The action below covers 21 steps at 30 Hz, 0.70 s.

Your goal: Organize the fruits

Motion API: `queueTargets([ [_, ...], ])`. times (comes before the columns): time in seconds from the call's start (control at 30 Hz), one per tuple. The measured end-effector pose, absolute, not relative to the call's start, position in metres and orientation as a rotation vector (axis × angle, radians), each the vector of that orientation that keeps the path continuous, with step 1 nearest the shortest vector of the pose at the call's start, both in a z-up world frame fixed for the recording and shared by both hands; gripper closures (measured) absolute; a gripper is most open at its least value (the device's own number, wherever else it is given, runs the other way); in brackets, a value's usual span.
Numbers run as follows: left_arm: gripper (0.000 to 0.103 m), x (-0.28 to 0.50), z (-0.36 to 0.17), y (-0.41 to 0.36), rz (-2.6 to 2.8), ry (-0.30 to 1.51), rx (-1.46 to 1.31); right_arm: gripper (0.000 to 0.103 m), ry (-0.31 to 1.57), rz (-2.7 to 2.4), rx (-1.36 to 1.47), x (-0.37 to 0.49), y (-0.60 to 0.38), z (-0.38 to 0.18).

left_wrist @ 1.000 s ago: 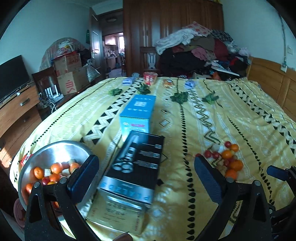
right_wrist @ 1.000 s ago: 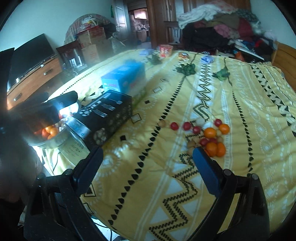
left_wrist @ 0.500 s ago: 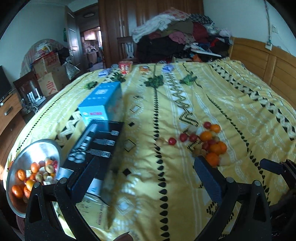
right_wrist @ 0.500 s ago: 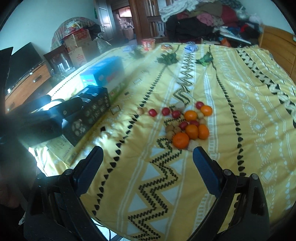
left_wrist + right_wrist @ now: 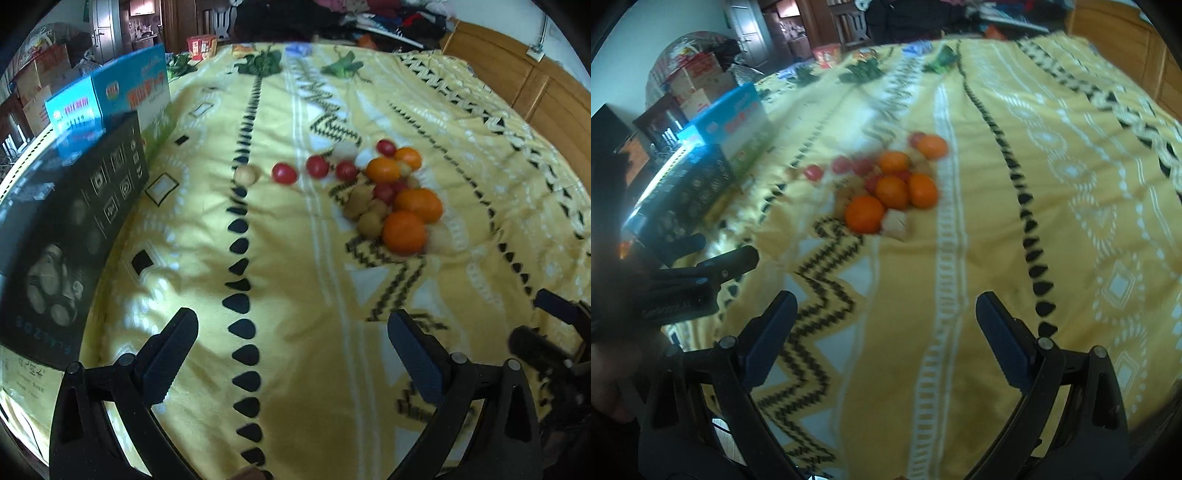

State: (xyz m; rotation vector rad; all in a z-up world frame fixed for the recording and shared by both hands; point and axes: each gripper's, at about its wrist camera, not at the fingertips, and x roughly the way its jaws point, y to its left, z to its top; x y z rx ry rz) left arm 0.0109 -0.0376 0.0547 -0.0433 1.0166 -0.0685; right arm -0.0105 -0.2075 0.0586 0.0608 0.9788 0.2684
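A pile of fruit lies on the yellow patterned bedspread point(image 5: 295, 277): oranges point(image 5: 404, 232), red cherry tomatoes point(image 5: 284, 172) and small brown fruits point(image 5: 369, 223). A single pale round fruit point(image 5: 245, 174) lies left of the pile. My left gripper point(image 5: 291, 350) is open and empty, above the bedspread in front of the pile. The pile also shows in the right wrist view point(image 5: 892, 192). My right gripper point(image 5: 884, 332) is open and empty, a short way before the pile. The left gripper's fingers point(image 5: 713, 273) show at the left of the right wrist view.
A black box point(image 5: 66, 229) and a blue box point(image 5: 110, 99) stand at the left of the bed. Green leafy items point(image 5: 262, 62) and snack packs point(image 5: 201, 46) lie at the far end. A wooden headboard point(image 5: 535, 85) is at the right.
Both grippers have moved forward and right toward the fruit pile, which now looks larger. The metal bowl of fruit at the left has left the views. Both grippers stay open.
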Motion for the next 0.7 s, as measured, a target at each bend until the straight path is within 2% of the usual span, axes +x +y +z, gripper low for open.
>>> queueTargets([
  [0.33,0.0,0.031,0.006,-0.026,-0.01,1.035,-0.041,0.005,0.974,0.215,-0.008,0.029,-0.209,0.018],
  [0.5,0.0,0.023,0.001,-0.029,0.015,0.962,-0.039,0.005,1.013,0.192,0.003,0.038,-0.212,0.0],
  [0.7,0.0,0.026,-0.001,-0.025,0.004,0.948,-0.058,0.0,0.994,0.187,0.001,0.038,-0.209,-0.009],
])
